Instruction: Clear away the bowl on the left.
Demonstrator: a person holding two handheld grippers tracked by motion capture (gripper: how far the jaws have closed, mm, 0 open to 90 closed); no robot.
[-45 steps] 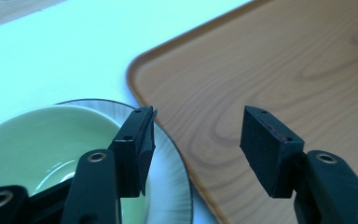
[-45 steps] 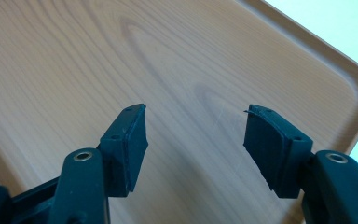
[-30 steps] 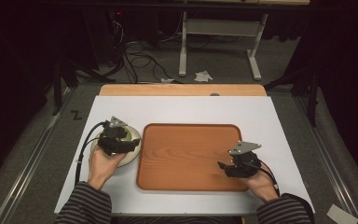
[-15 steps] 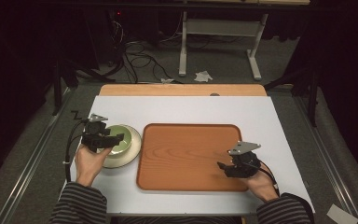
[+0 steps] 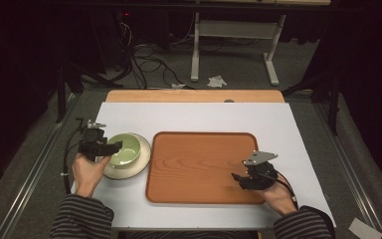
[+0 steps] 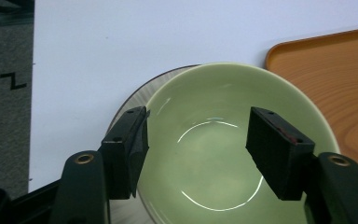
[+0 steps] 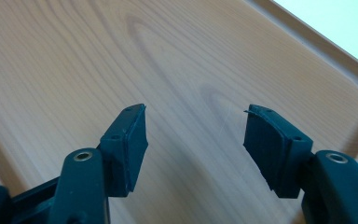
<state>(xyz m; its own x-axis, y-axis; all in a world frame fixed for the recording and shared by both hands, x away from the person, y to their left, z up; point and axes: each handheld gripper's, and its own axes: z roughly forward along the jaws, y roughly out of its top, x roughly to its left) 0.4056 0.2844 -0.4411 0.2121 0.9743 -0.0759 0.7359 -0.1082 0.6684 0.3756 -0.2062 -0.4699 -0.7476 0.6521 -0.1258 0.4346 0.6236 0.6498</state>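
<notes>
Clearly open, both tools, with a wide gap between the black jaws and nothing held. Left tool at the left middle of the high view, at the left rim of a green bowl, jaws pointing toward the right of the frame over that rim. Bowl standing on a pale plate, itself lying on the white desk, just beside the left edge of a wooden tray; cannot tell from above whether plate and tray touch. Right tool at the lower right of the same view, over the lower right part of the tray, well apart from the bowl, held by a hand with a striped sleeve.

From the left tool's own camera, more detail: left tool low over the bowl, one jaw at the left rim, the other over the inside at the right of the frame; cannot tell whether either touches the glaze. Visible there also a dark streaked edge of the plate at the middle left, and a corner of the tray at the upper right. From the right tool's camera, right tool above bare wood grain of the tray, with the raised tray edge running along the upper right.
</notes>
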